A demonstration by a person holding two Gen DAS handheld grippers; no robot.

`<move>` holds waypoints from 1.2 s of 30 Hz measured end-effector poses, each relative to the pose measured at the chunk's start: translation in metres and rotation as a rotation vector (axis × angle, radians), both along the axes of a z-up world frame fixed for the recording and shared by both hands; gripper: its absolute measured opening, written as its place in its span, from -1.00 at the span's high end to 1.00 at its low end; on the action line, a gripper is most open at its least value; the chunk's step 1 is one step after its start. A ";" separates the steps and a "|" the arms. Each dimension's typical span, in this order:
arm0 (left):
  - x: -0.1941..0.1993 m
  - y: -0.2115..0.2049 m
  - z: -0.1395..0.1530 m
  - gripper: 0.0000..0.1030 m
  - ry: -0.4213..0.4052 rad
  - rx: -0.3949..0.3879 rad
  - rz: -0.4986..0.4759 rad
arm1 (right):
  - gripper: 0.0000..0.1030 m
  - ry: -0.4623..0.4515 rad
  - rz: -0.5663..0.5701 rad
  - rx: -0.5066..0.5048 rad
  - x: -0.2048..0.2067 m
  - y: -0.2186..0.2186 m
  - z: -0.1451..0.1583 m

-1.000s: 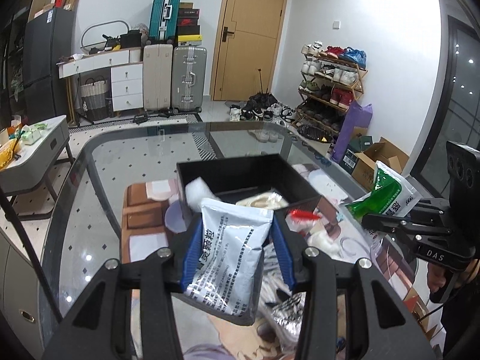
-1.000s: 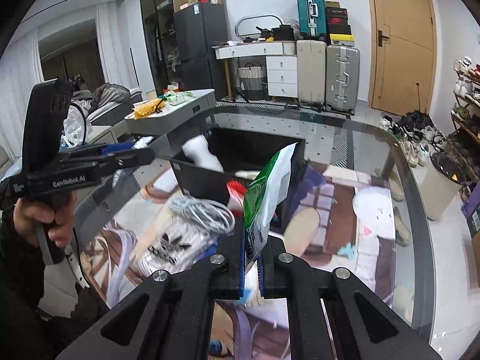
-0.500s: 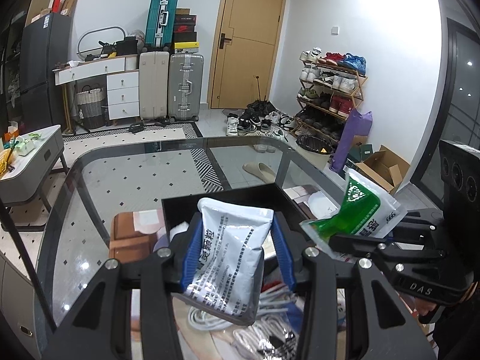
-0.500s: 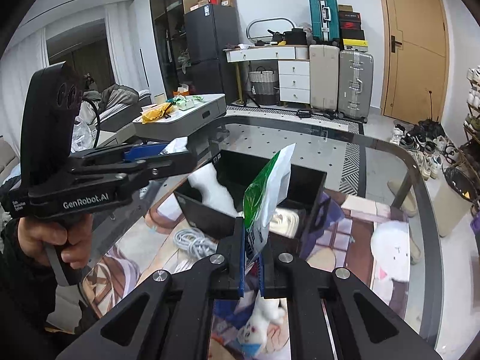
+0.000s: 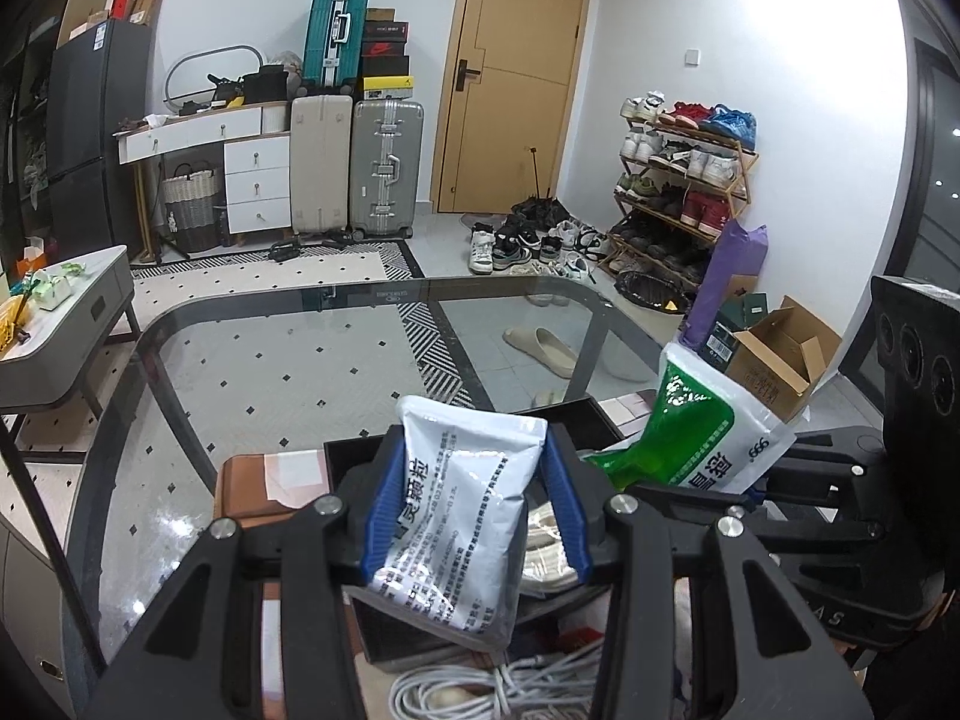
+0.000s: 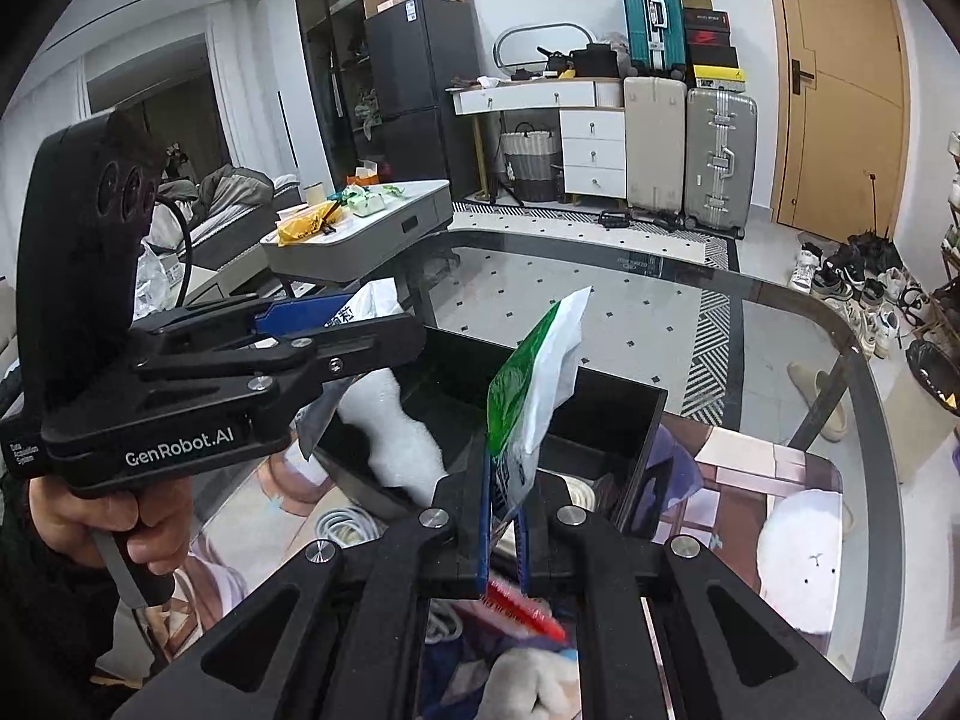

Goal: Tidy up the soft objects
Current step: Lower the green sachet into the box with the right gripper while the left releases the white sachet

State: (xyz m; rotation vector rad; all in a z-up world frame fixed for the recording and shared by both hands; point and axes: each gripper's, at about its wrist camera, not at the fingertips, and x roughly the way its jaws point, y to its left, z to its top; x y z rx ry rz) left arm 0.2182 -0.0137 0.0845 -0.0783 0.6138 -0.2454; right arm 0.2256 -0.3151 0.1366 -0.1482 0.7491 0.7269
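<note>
Both grippers have risen since the earlier frames, packets still held, so the black bin now sits lower and nearer in view

Landmark: black bin (image 6: 606, 420), open-topped, on the glass table (image 5: 270, 372)

- Left gripper (image 5: 474, 516): blue pads (image 5: 384, 516) clamped on the side edges of a silver packet (image 5: 462, 516) with printed text; packet upright, slightly tilted, held above the bin's near side
- Right gripper (image 6: 501, 531): jaws nearly together, pinching the lower edge of a green-and-white packet (image 6: 531, 384); packet stands edge-on above the bin's near wall, to the right of the silver packet
- White cable coil (image 5: 480, 687): on the table, just in front of the bin
- Red-capped item (image 6: 522, 606): beneath the right gripper, in front of the bin; kind cannot be told
- White soft item (image 6: 396, 438): inside the bin, leaning at its left wall
- Printed mat (image 6: 750, 468): under the bin, spreading to its right, with a white figure printed on it
- Suitcases (image 5: 354, 168): well beyond the bin, against the far wall
- Door (image 5: 516, 78): beyond the bin, right of the suitcases
- Shoe rack (image 5: 684, 180): far right of the bin, by the wall
</note>
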 end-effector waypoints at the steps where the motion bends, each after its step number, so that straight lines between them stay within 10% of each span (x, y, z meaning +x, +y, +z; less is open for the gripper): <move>1: 0.001 0.000 -0.001 0.16 0.000 0.005 0.002 | 0.89 0.002 0.001 -0.005 0.002 0.001 -0.002; 29: 0.036 -0.021 -0.036 0.14 0.045 0.112 0.014 | 0.88 0.036 0.037 -0.174 0.032 0.030 -0.047; 36: 0.032 -0.026 -0.036 -0.28 0.052 0.126 0.008 | 0.16 -0.027 0.033 -0.194 0.023 0.029 -0.040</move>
